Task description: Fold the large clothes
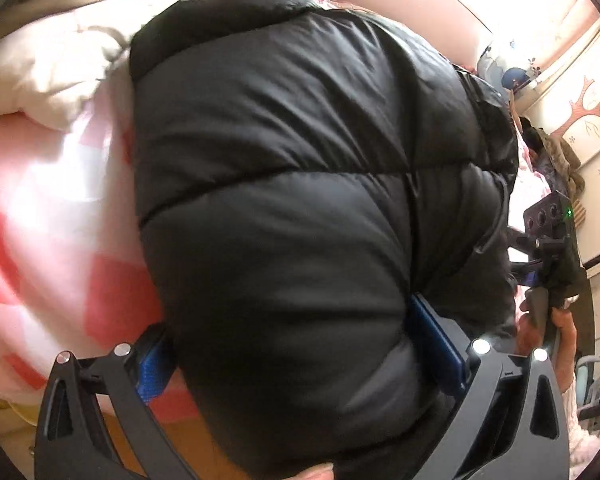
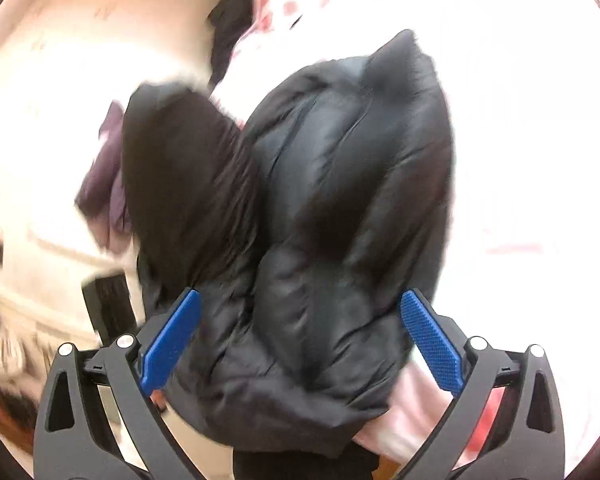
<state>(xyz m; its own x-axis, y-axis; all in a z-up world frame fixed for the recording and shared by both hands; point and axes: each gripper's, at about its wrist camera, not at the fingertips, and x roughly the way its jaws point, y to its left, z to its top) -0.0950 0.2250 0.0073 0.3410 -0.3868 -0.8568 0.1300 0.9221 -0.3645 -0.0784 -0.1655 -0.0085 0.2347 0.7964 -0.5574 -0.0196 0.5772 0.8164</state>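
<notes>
A black puffer jacket (image 1: 300, 184) lies bunched on the pink-and-white check bedding (image 1: 52, 200) and fills most of the left wrist view. My left gripper (image 1: 296, 352) is open wide, and the jacket's padded bulk bulges between its blue pads (image 1: 152, 368), hiding the tips. In the right wrist view the same jacket (image 2: 340, 208) is a rumpled bundle with a dark lining fold (image 2: 180, 184) at its left. My right gripper (image 2: 300, 340) is also open wide around the bundle's lower end. Its blue pads (image 2: 432, 344) stand beside the fabric, with a gap on the right side.
A cream quilt (image 1: 48, 68) is piled at the bed's far left. The other gripper (image 1: 548, 240), held by a hand (image 1: 564, 332), shows at the jacket's right edge. A wall with a tree decal (image 1: 584, 108) rises to the right. Purple cloth (image 2: 104, 184) lies left of the bundle.
</notes>
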